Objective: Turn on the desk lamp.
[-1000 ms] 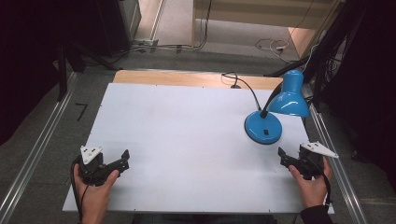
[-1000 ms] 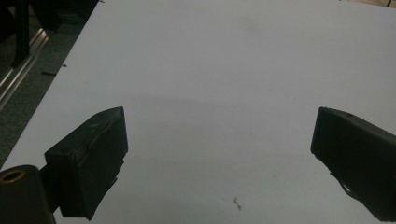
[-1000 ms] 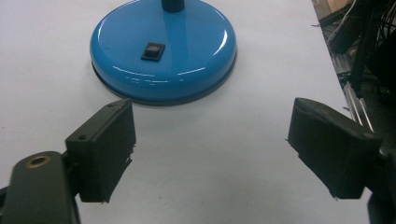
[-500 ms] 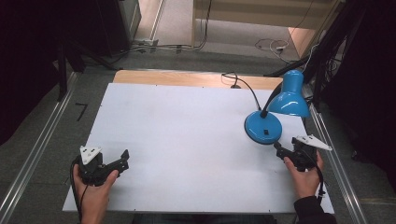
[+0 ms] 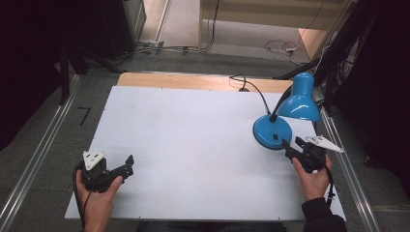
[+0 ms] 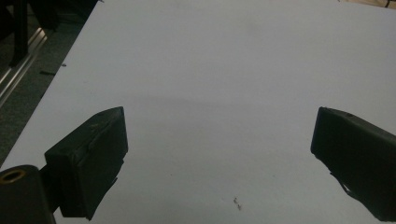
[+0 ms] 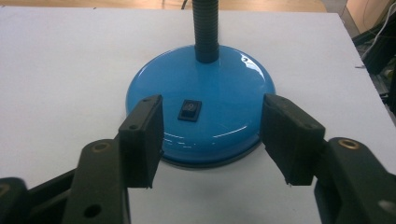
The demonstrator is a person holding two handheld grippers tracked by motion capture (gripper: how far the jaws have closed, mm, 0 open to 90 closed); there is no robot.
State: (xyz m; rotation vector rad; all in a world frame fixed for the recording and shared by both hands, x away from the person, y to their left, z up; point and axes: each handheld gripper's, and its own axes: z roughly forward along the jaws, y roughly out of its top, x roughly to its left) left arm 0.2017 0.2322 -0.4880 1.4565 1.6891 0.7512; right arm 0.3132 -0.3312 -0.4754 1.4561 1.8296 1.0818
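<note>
White table (image 5: pixel 193 145): lamp (image 7: pixel 201 107) neck upright, rocker switch (image 7: pixel 190 110) facing the wide-open, empty right hand-held gripper (image 7: pixel 212 140).

- The place looks like a lab or test room, not a home.
- A plain white table (image 5: pixel 193 145) stands on grey carpet floor (image 5: pixel 43 125).
- Metal rails (image 5: pixel 34 166) run along both sides of the table.
- Loose cables (image 5: pixel 278 46) lie on the floor behind, near dark equipment stands (image 5: pixel 67 58).
</note>
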